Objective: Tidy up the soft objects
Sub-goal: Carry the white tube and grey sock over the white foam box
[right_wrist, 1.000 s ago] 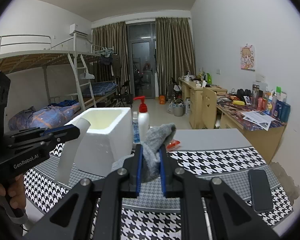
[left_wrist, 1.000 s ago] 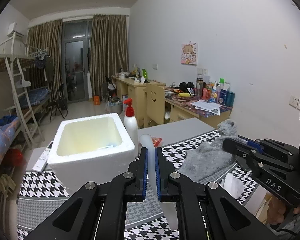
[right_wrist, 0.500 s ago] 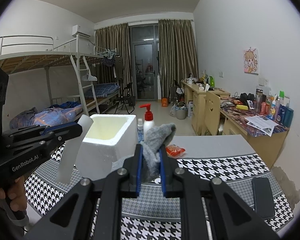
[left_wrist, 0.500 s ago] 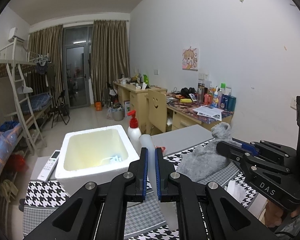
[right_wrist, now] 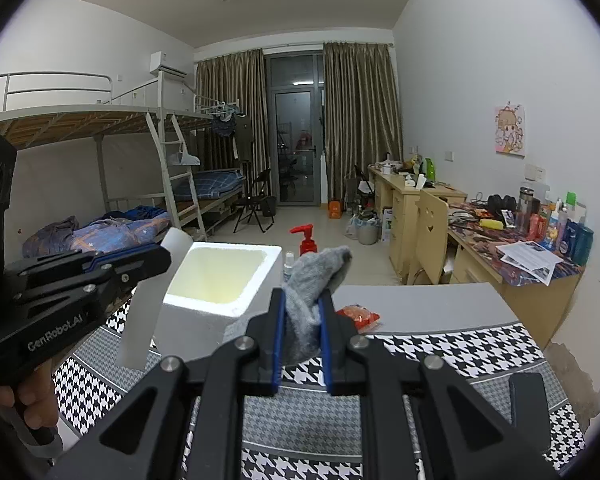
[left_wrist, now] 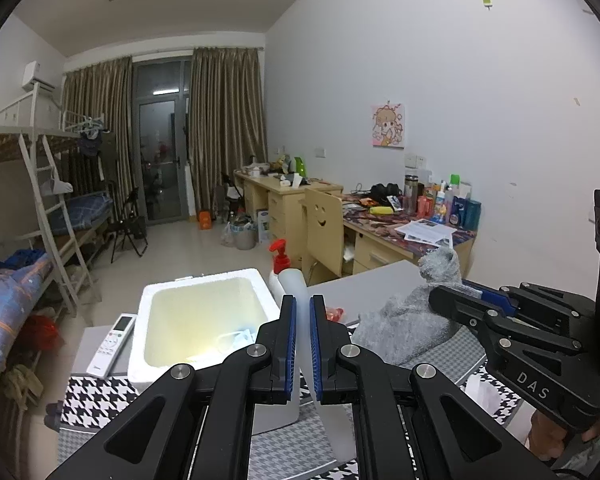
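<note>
My left gripper (left_wrist: 302, 312) is shut on a translucent white soft tube (left_wrist: 296, 292) and holds it upright above the table, just right of the white foam box (left_wrist: 196, 316). The tube also shows in the right wrist view (right_wrist: 152, 304). My right gripper (right_wrist: 302, 308) is shut on a grey fuzzy sock (right_wrist: 316, 276), lifted above the table; it also shows in the left wrist view (left_wrist: 404, 328). The foam box (right_wrist: 220, 280) is open, with a small pale item at its bottom.
A red-pump bottle (right_wrist: 306, 242) and a small spray bottle (right_wrist: 289, 264) stand behind the box. A red packet (right_wrist: 358, 314) lies on the grey table. A black phone (right_wrist: 528, 404) lies on the houndstooth cloth. A white remote (left_wrist: 112, 344) lies left of the box.
Both grippers have risen higher above the table with the tube and the sock still held. The foam box now looks lower and farther in both views.
</note>
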Available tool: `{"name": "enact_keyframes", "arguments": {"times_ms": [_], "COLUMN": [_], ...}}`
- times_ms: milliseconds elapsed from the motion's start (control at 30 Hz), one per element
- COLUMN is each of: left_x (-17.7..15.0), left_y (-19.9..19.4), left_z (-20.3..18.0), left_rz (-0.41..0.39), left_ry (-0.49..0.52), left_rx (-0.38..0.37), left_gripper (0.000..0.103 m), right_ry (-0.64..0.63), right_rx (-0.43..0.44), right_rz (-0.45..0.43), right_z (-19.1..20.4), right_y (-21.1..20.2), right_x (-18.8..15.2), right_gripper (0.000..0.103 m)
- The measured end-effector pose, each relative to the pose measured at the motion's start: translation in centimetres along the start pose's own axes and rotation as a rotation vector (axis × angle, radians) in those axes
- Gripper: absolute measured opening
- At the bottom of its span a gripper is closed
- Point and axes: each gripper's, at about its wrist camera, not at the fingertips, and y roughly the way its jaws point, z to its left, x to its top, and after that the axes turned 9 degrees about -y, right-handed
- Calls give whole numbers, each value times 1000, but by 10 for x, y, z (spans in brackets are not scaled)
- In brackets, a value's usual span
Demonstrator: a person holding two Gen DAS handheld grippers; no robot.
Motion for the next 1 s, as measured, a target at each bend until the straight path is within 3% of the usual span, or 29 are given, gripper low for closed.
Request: {"name": "enact_keyframes", "arguments": {"times_ms": [1000], "left_x": [35], "left_y": [26], "left_z": [23], "left_rz": [-26], "left_ry": [-14], "left_rx": [69], "left_gripper": [7], "right_ry": [-8], "right_rx": [1], "right_rz": [4], "right_z": [1], "right_y": [30], "right_x": [29], "right_gripper": [19]}}
